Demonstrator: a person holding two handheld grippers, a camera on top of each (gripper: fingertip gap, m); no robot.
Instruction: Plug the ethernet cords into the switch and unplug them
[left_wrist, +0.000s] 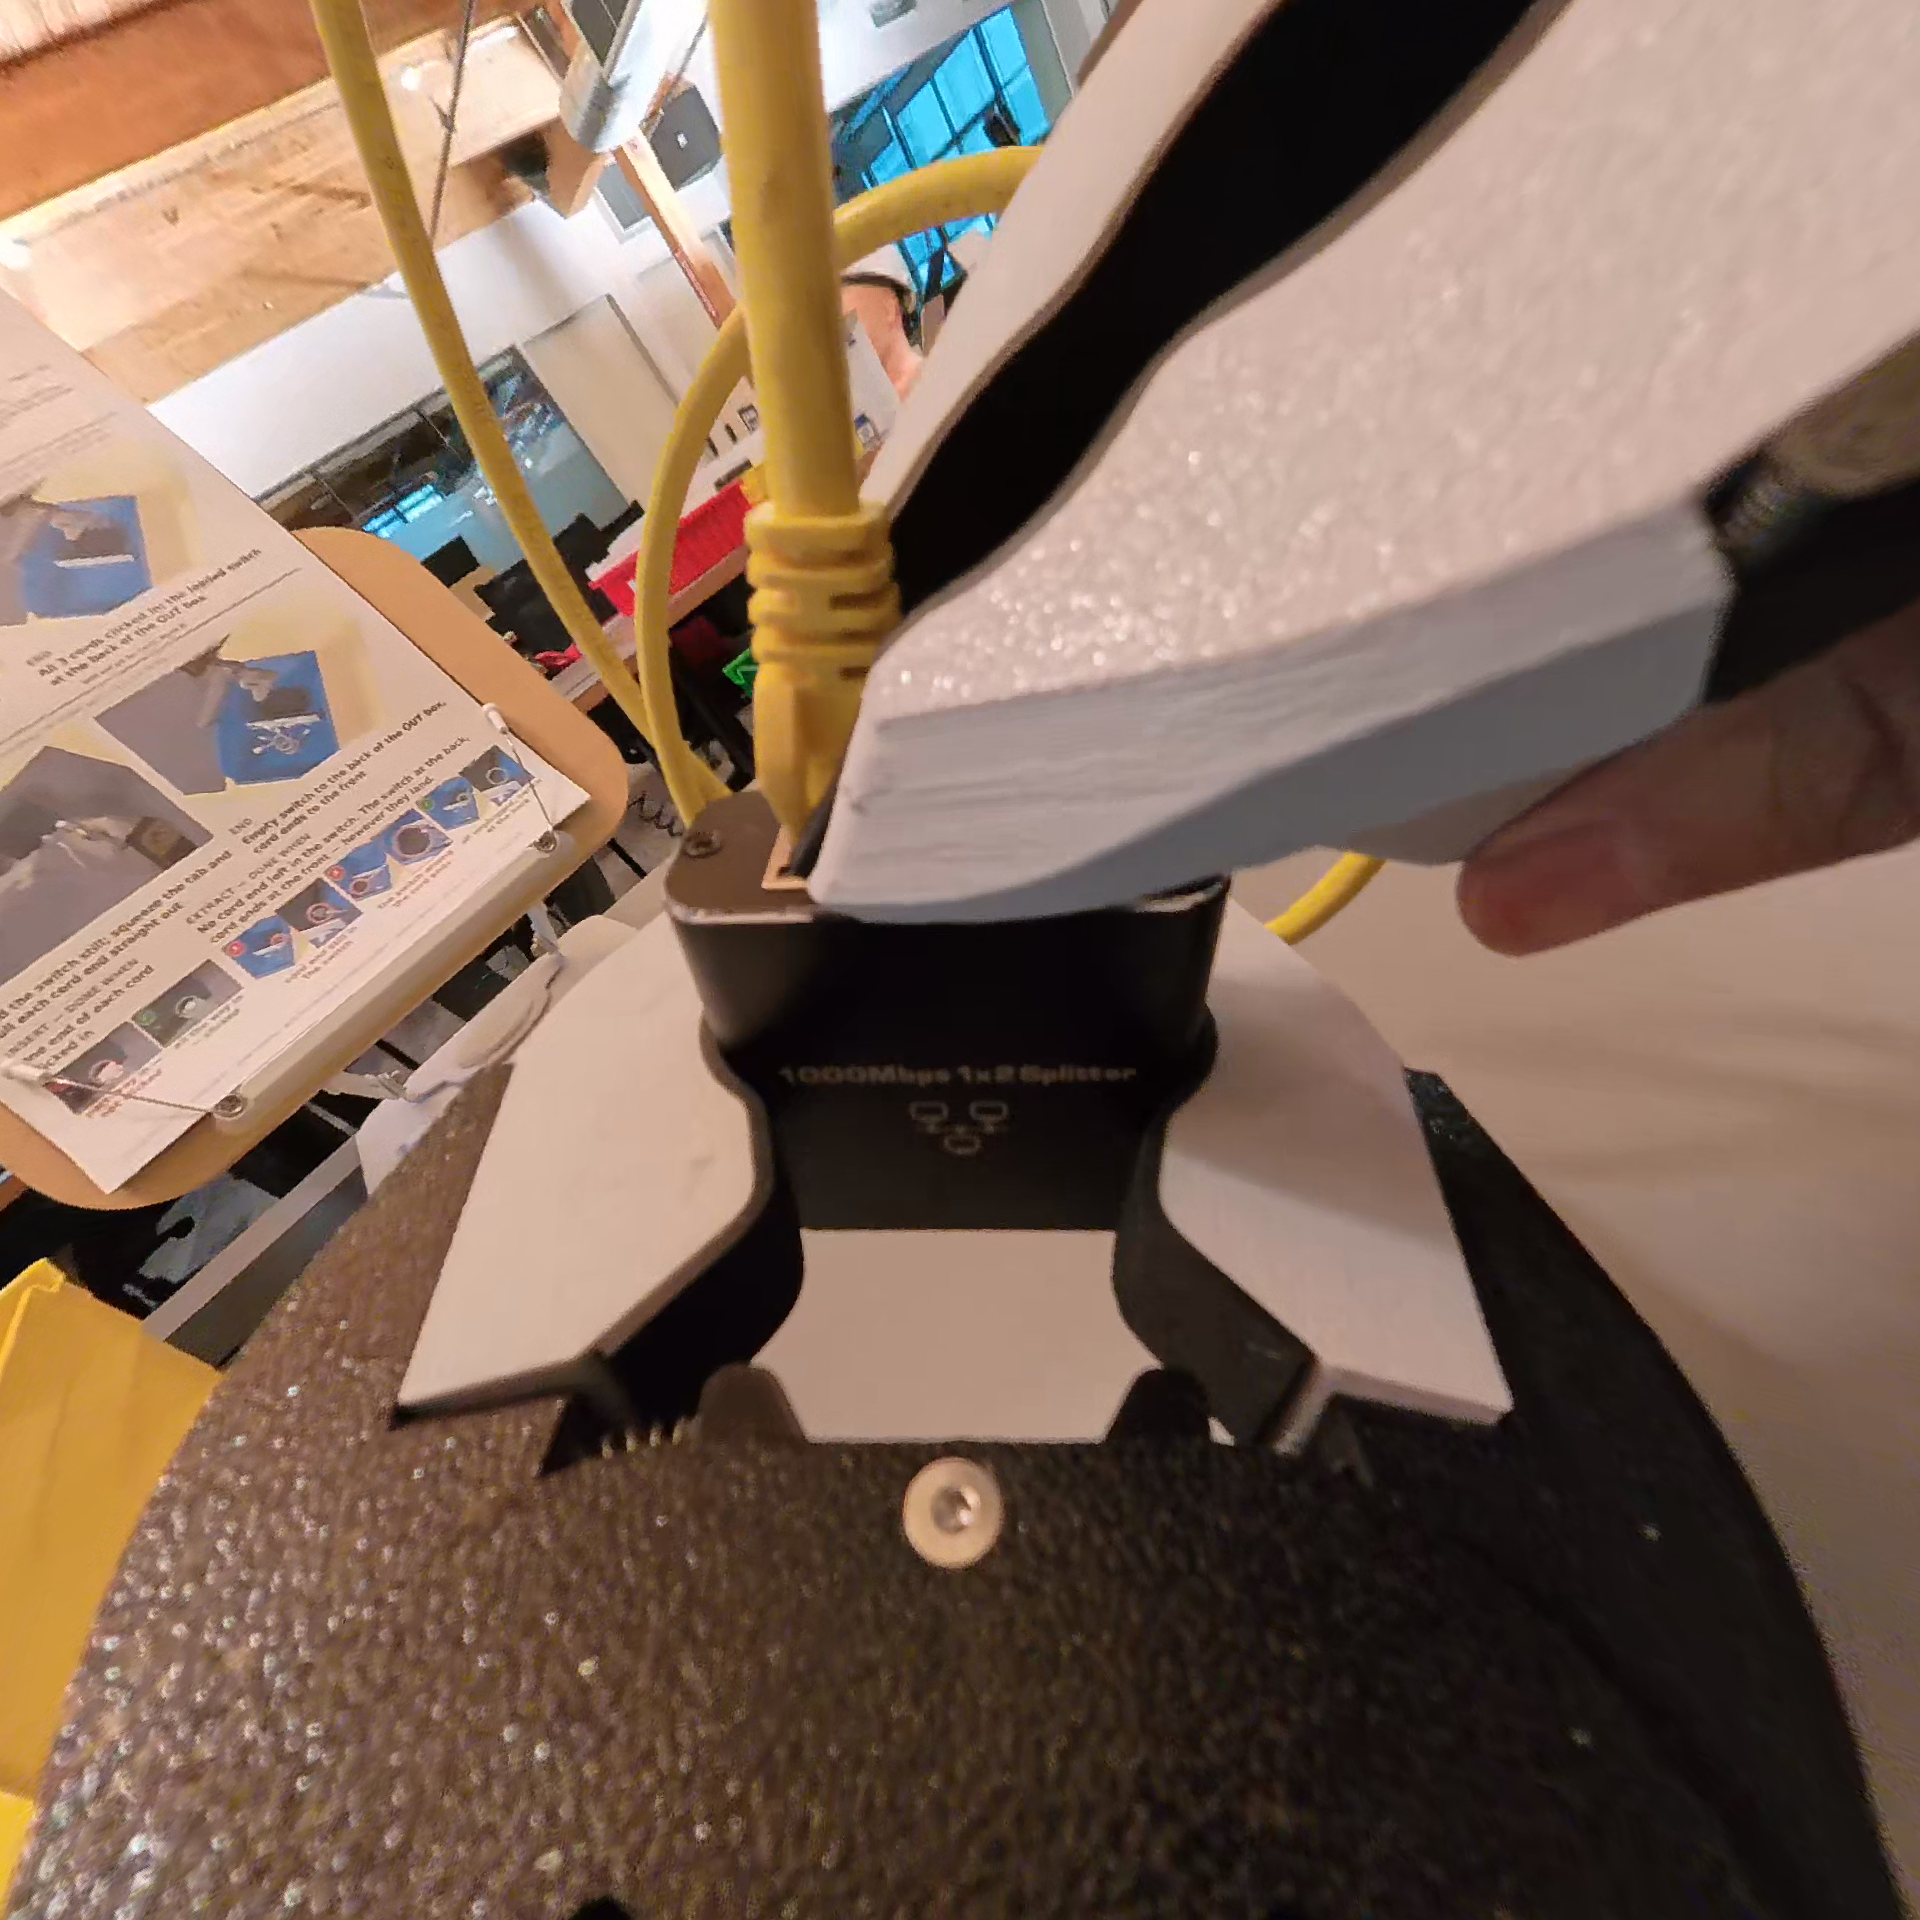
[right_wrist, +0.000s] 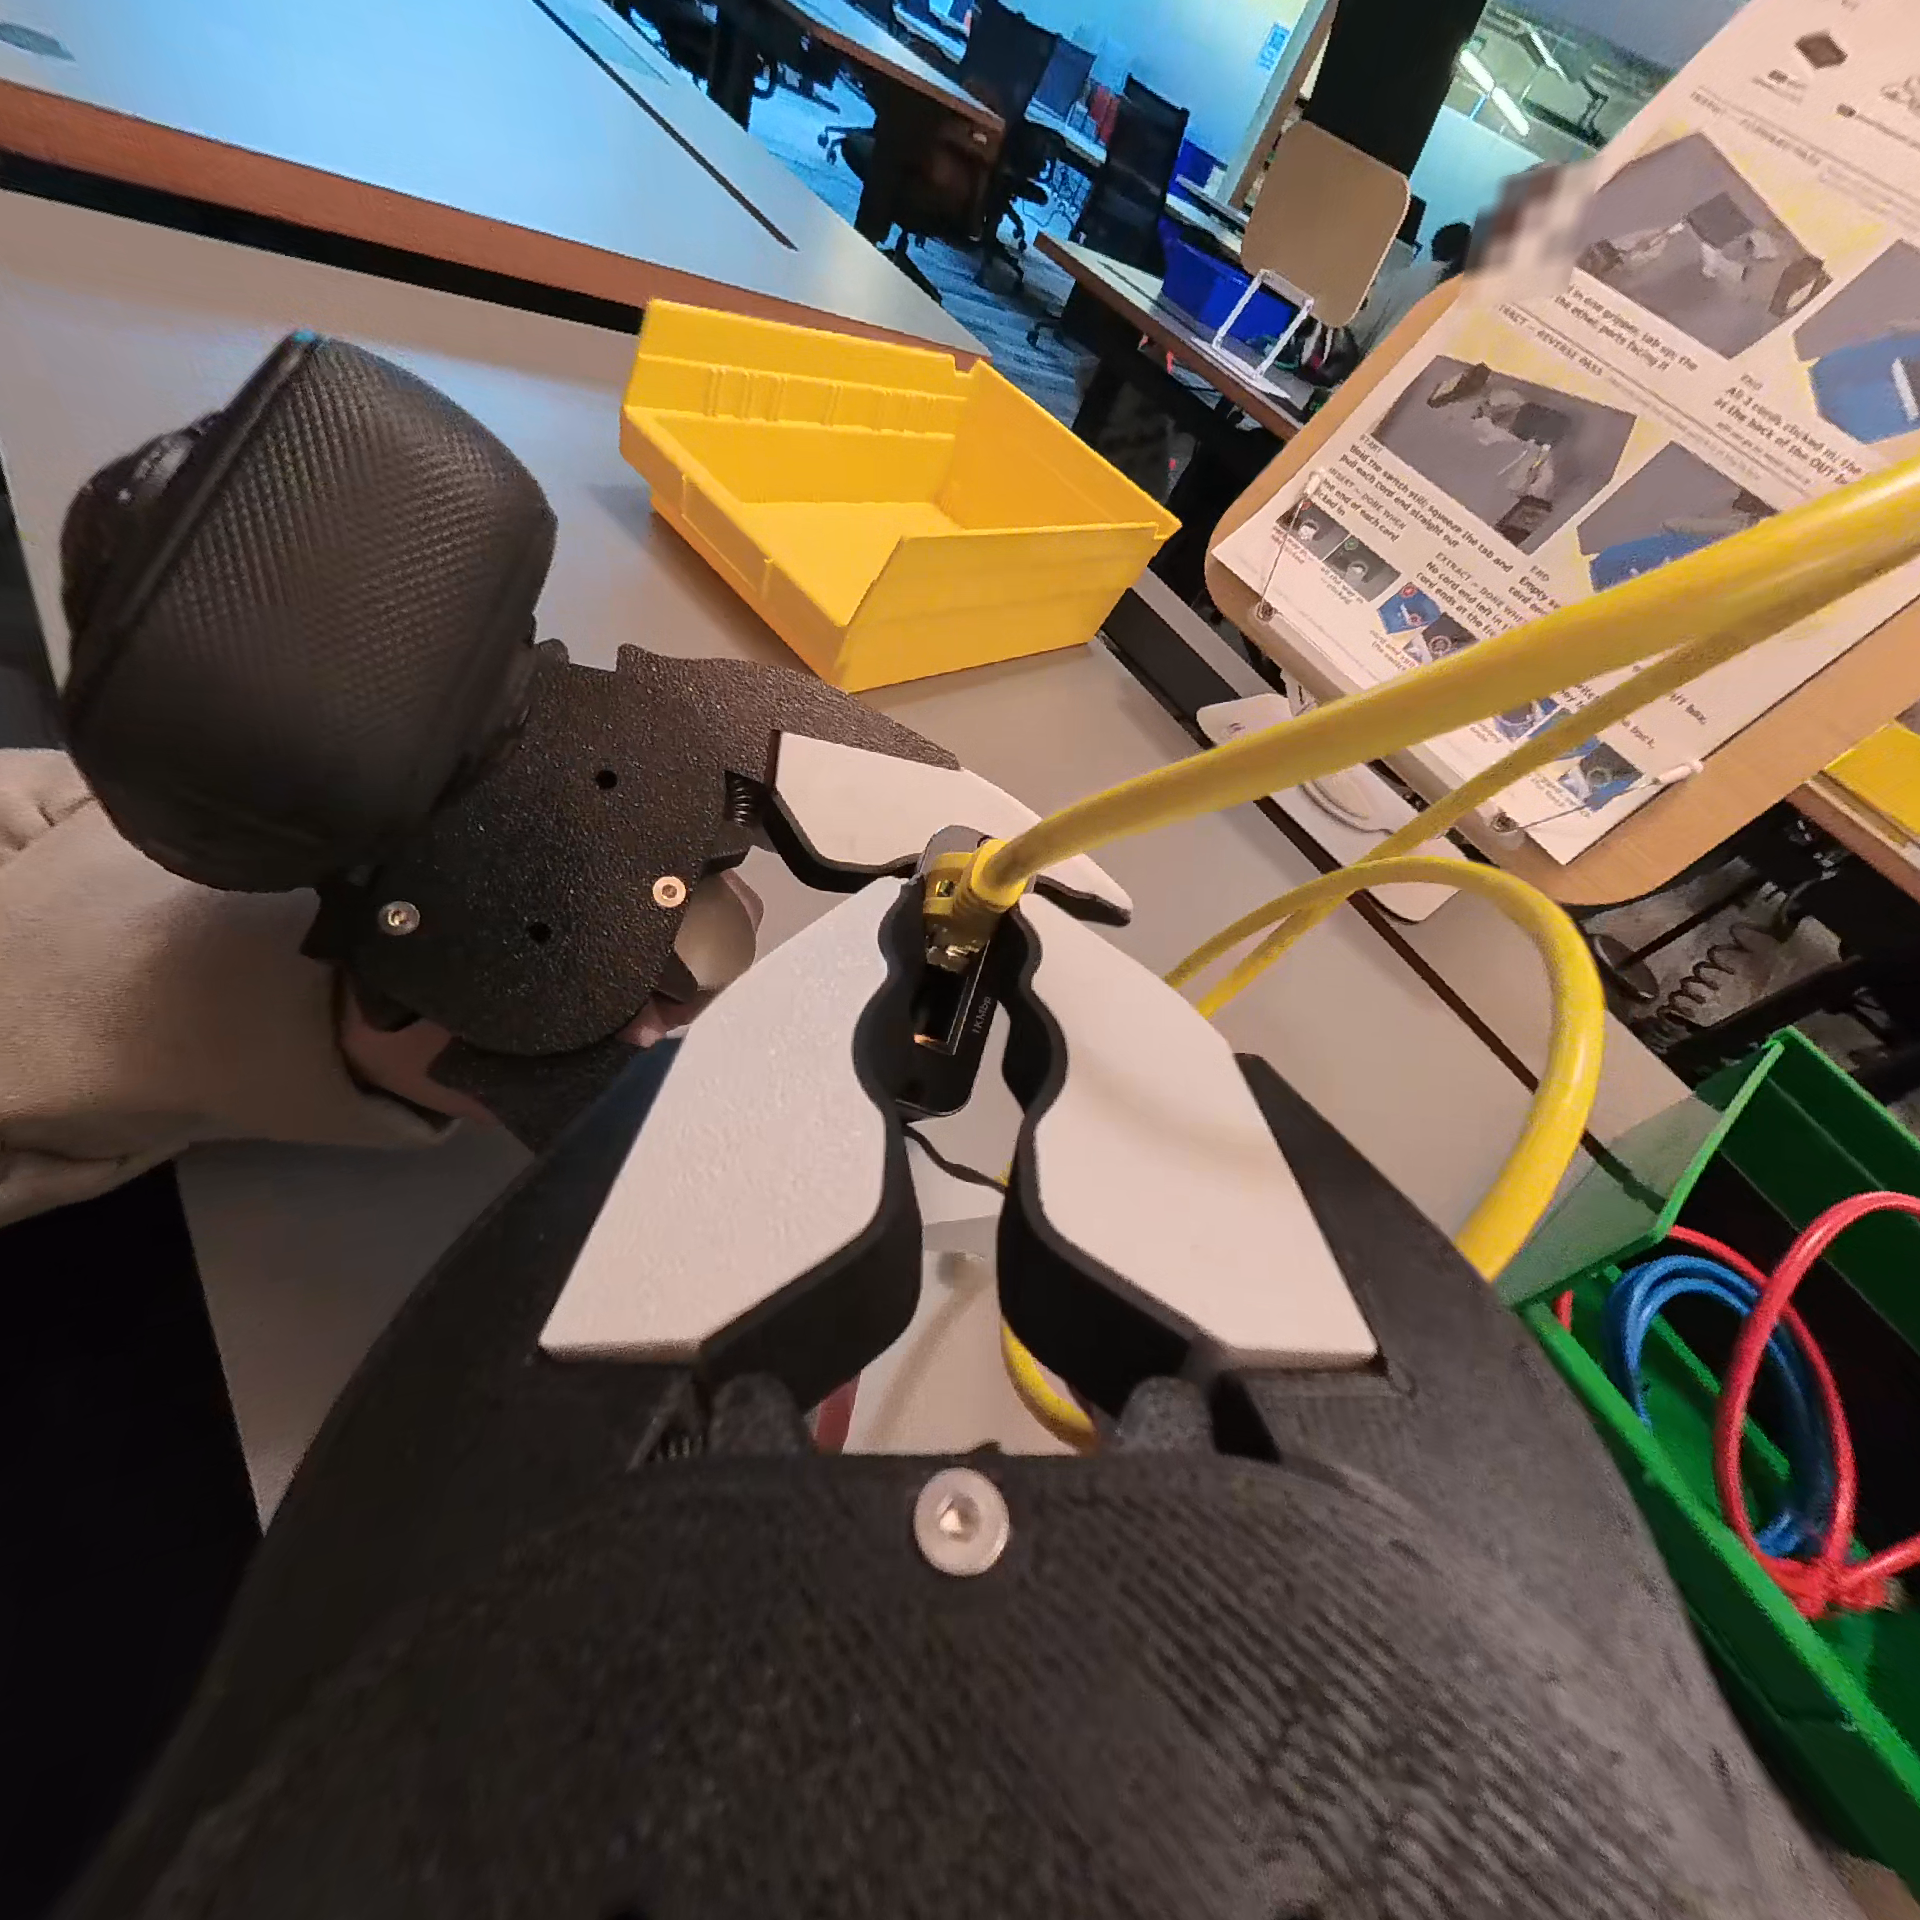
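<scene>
Gripping switch (left_wrist: 956, 1132) in left tongs (left_wrist: 956, 935), clenched on both its sides, up off the table. Bracketing yellow plug (right_wrist: 966, 888) with right tongs (right_wrist: 961, 920), narrowly apart; unable to tell whether really pinching. Apparently seated in one end port, beside an empty one. Probably unplugging: next, pressing tab, pulling straight out along cord (right_wrist: 1455, 675). Farther right, leaving red and blue cords (right_wrist: 1766, 1403) in green bin (right_wrist: 1766, 1714).

Left gripper (left_wrist: 961, 1039) clamped, right gripper (right_wrist: 961, 997) fingers nearly closed

Right hand-held gripper (right_wrist: 951, 1023) partly parted around switch (right_wrist: 951, 1029); yellow cord (right_wrist: 1351, 717) plugged in; left hand-held gripper (right_wrist: 914, 831) behind.
</scene>
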